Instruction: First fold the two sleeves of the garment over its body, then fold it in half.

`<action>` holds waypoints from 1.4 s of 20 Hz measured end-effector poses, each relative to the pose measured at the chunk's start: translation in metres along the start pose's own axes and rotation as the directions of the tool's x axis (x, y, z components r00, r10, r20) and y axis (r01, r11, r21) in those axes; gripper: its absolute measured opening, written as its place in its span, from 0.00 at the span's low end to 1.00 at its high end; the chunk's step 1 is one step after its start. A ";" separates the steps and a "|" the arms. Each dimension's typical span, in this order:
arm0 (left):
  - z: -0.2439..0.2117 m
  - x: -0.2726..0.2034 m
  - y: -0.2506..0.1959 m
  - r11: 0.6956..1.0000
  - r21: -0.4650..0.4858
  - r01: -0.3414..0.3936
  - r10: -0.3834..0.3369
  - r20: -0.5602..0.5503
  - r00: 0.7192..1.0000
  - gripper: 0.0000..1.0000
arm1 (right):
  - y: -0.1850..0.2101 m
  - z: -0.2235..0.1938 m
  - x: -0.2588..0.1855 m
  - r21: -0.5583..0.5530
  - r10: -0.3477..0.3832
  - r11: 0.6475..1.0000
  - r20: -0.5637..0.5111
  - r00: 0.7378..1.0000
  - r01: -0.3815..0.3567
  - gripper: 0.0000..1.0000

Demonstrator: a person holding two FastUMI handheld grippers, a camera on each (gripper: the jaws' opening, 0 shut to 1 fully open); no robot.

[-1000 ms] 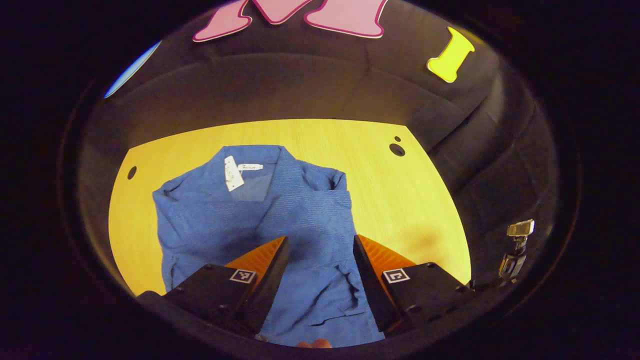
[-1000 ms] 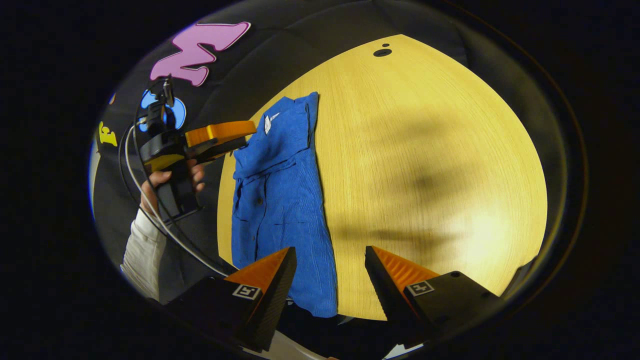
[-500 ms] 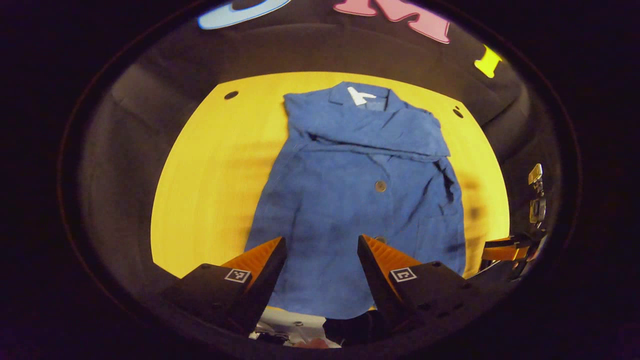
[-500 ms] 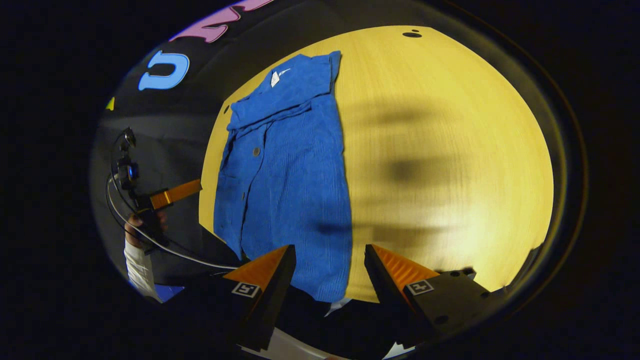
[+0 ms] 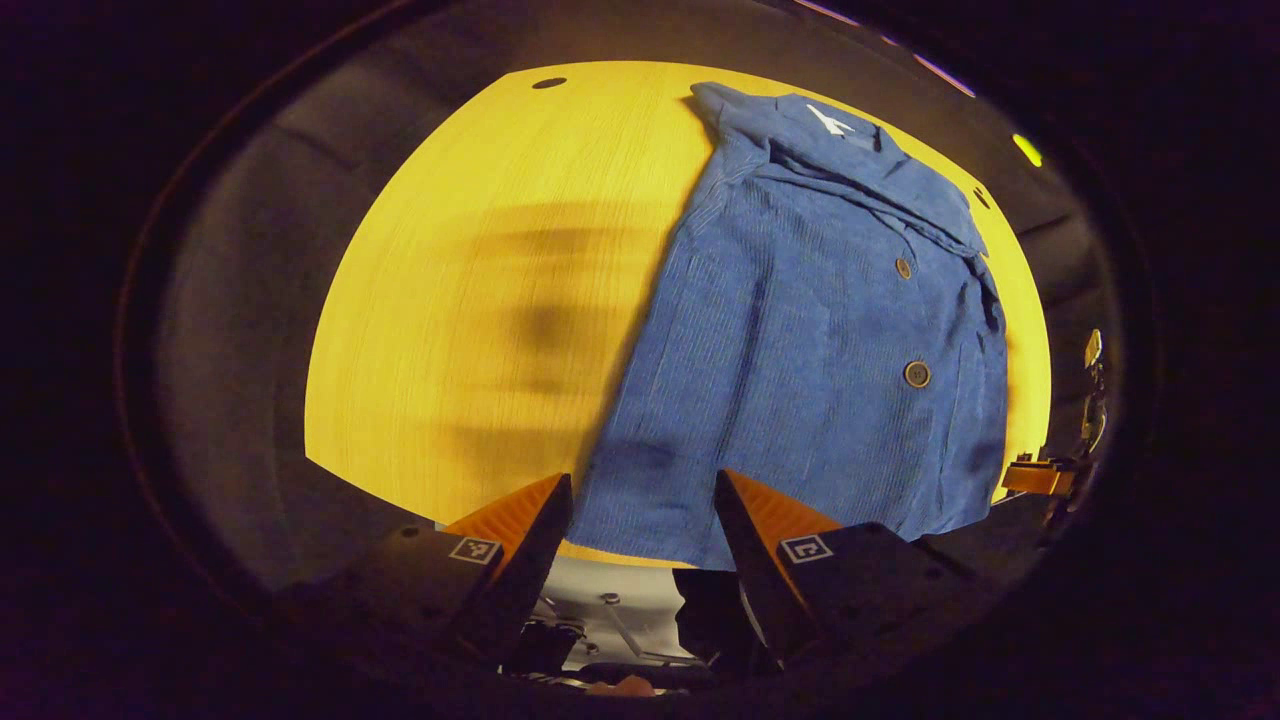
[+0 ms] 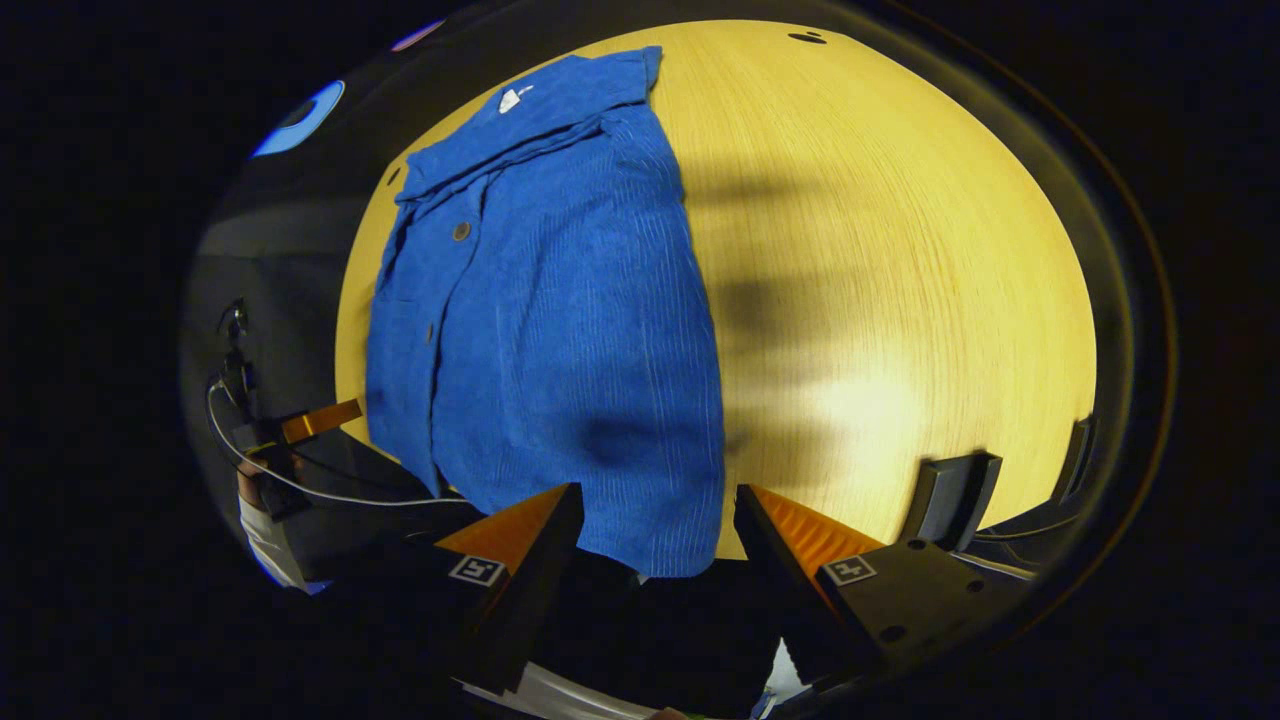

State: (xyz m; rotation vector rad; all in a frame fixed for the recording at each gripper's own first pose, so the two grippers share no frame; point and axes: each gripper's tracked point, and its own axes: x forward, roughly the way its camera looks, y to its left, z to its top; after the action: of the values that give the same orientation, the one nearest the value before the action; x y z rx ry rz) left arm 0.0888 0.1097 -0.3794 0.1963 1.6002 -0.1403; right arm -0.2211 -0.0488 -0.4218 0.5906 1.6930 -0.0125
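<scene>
the wooden table (image 5: 480, 250) lay bare on the left of the left gripper view, streaked with shadow, and the blue shirt (image 5: 800, 330) lay flat to the right of it, collar at the far end, hem at the near edge. a second earlier that camera sat right over the collar and its label; half a second on it had backed off to take in the whole shirt, and by this moment it had dropped back to the hem. the left gripper (image 5: 640, 500) hung at the near edge, tongs apart, nothing between them, hem cloth showing in the gap.

over in the right gripper view, the left gripper (image 6: 320, 420) showed small at the far left, below table level, a hand (image 6: 255, 490) on its grip. the shirt (image 6: 560, 300) lay next, narrow, no sleeve sticking out either side. the right gripper (image 6: 650, 510) had sunk to the hem too, tongs apart and empty, bare table (image 6: 900, 250) off to its right.

so both had retreated from the collar end to the hem. sleeves looked done; my read was they were lining up on the bottom corners for the fold in half.
</scene>
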 end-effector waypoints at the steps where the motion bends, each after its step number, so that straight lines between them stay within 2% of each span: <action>1: 0.000 0.005 0.005 1.000 0.016 -0.008 0.008 -0.004 1.000 0.84 | 0.000 -0.003 0.003 0.020 -0.010 1.000 -0.008 1.000 0.010 1.00; 3: -0.001 0.013 0.015 0.999 0.042 -0.018 0.019 -0.016 1.000 0.84 | 0.001 -0.010 0.009 0.044 -0.012 0.999 -0.021 1.000 0.013 0.98; 7: -0.005 0.027 0.009 0.998 0.057 0.028 -0.025 -0.052 0.998 0.84 | -0.003 -0.015 0.018 0.024 -0.074 0.997 -0.030 0.997 0.075 0.98; 12: -0.012 0.036 0.009 0.992 0.121 0.022 -0.013 -0.073 0.997 0.84 | -0.010 -0.018 0.027 0.008 -0.146 0.989 -0.031 0.989 0.146 0.98; 14: -0.014 0.037 0.009 0.994 0.111 0.012 -0.004 -0.072 0.997 0.84 | -0.009 -0.015 0.028 0.007 -0.168 0.986 -0.023 0.985 0.169 0.96; 16: -0.015 0.037 0.009 0.996 0.087 0.012 -0.005 -0.082 0.997 0.83 | -0.014 -0.015 0.029 -0.003 -0.227 0.974 -0.026 0.974 0.227 0.96; 18: -0.017 0.038 0.008 0.996 0.089 0.014 -0.006 -0.094 0.996 0.83 | -0.015 -0.016 0.031 -0.043 -0.275 0.961 -0.020 0.961 0.274 0.90; 20: -0.015 0.038 0.007 0.998 0.063 0.013 -0.006 -0.109 0.994 0.84 | -0.004 -0.017 0.035 -0.048 -0.265 0.963 -0.017 0.964 0.264 0.84; 21: -0.019 0.039 0.005 0.998 0.061 0.019 -0.012 -0.122 0.992 0.83 | -0.001 -0.018 0.037 -0.041 -0.257 0.966 -0.022 0.966 0.256 0.69; 22: -0.018 0.041 0.000 0.997 0.069 0.032 -0.023 -0.129 0.991 0.76 | 0.006 -0.017 0.037 -0.034 -0.226 0.974 -0.020 0.974 0.225 0.60; 23: -0.017 0.041 -0.008 0.995 0.074 0.068 -0.059 -0.120 0.991 0.52 | 0.012 -0.018 0.041 0.002 -0.192 0.981 -0.015 0.981 0.192 0.43; 25: -0.016 0.037 -0.013 0.989 0.132 0.064 -0.049 -0.112 0.993 0.04 | 0.015 -0.016 0.044 0.021 -0.188 0.982 0.003 0.982 0.187 0.07; 28: -0.012 0.041 -0.016 0.979 0.194 0.054 -0.043 -0.059 0.997 0.00 | 0.017 -0.014 0.041 0.021 -0.167 0.986 0.025 0.986 0.166 0.05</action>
State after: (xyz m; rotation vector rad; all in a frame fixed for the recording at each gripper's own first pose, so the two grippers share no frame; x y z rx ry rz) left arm 0.0724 0.0985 -0.4205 0.3157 1.6463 -0.3336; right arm -0.2309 -0.0143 -0.4513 0.4597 1.7138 -0.1557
